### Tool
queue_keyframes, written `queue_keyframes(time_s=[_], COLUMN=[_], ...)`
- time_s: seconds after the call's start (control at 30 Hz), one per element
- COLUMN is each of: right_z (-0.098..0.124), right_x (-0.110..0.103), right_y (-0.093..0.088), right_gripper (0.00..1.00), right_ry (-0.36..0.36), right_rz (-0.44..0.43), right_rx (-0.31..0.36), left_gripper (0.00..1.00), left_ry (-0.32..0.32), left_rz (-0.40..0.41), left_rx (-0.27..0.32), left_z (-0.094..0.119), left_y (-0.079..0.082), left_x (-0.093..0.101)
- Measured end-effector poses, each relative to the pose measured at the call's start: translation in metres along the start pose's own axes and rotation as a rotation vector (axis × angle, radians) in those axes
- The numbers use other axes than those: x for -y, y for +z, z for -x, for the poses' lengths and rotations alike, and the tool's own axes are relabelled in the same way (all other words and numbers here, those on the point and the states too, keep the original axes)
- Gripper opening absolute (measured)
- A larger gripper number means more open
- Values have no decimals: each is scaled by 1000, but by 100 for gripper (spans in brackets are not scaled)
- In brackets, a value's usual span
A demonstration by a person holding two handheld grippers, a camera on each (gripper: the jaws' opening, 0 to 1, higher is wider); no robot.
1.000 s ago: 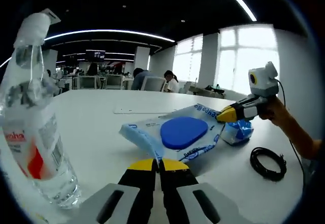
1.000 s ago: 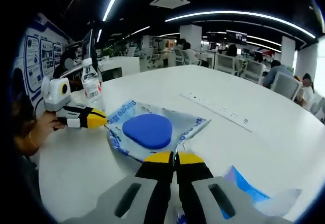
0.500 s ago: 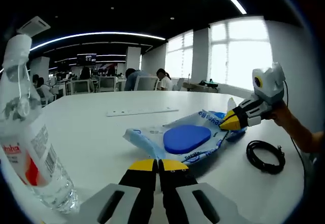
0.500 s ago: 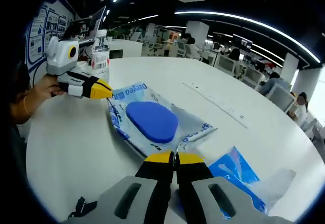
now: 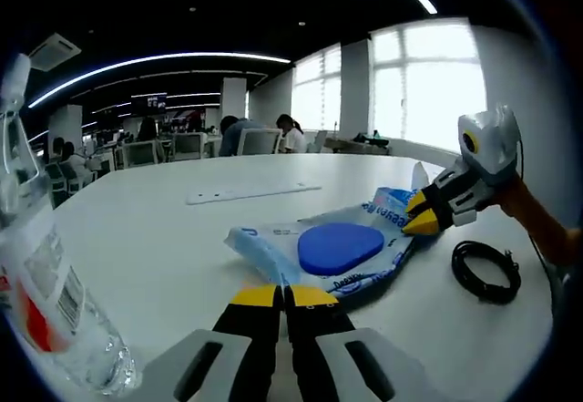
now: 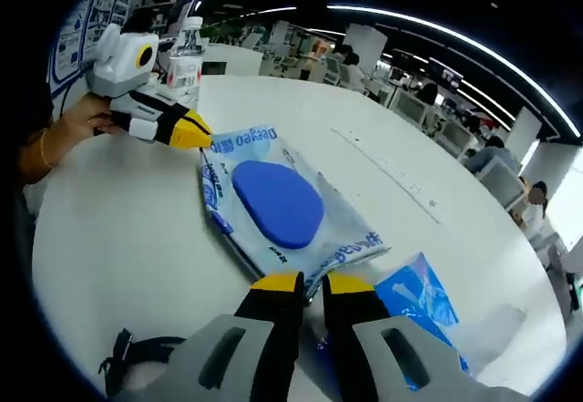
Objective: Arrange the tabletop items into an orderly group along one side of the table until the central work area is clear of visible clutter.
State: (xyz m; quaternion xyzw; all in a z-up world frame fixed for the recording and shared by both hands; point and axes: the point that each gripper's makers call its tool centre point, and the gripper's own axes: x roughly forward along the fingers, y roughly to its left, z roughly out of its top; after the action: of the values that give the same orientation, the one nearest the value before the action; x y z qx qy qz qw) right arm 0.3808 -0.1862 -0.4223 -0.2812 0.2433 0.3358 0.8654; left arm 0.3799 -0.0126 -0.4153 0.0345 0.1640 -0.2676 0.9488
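A wet-wipes pack with a blue oval lid lies flat on the white round table. My left gripper is shut, its yellow tips just short of the pack's near corner; in the right gripper view the left gripper is held by a hand at the pack's far end. My right gripper has its jaws a little apart at the pack's near edge, and the right gripper shows the same in the left gripper view. A clear water bottle stands beside the left gripper.
A coiled black cable lies near the table edge. A blue plastic packet rests right of my right jaws. A long white strip lies flat farther out. Office desks and seated people are beyond.
The right gripper's jaws, shut before, now stand slightly apart at the pack's edge. Both cameras have shifted; the bottle has slid toward the left gripper view's left rim.
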Motion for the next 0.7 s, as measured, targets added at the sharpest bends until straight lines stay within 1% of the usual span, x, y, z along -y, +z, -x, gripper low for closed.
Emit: queue_keyframes(time_s=[0.3, 0.33, 0.43, 0.5, 0.63, 0.7], right_z=[7, 16, 25, 28, 37, 42], right_x=[10, 18, 23, 24, 25, 24], right_y=[6, 10, 15, 17, 21, 21], right_gripper=[13, 13, 13, 13, 13, 13], right_ry=[-21, -43, -54, -59, -62, -55], right_rz=[-14, -20, -30, -28, -38, -52], right_rx=[18, 45, 64, 72, 99, 115], left_gripper=[5, 6, 7, 9, 14, 16], left_ry=[-1, -9, -8, -7, -7, -5], left_rz=[5, 1, -3, -7, -52, -80], left_rx=[-16, -13, 6, 11, 36, 61], left_z=[1, 3, 5, 6, 12, 18], left_y=[-6, -6, 1, 2, 10, 18], left_x=[2, 4, 6, 6, 11, 14])
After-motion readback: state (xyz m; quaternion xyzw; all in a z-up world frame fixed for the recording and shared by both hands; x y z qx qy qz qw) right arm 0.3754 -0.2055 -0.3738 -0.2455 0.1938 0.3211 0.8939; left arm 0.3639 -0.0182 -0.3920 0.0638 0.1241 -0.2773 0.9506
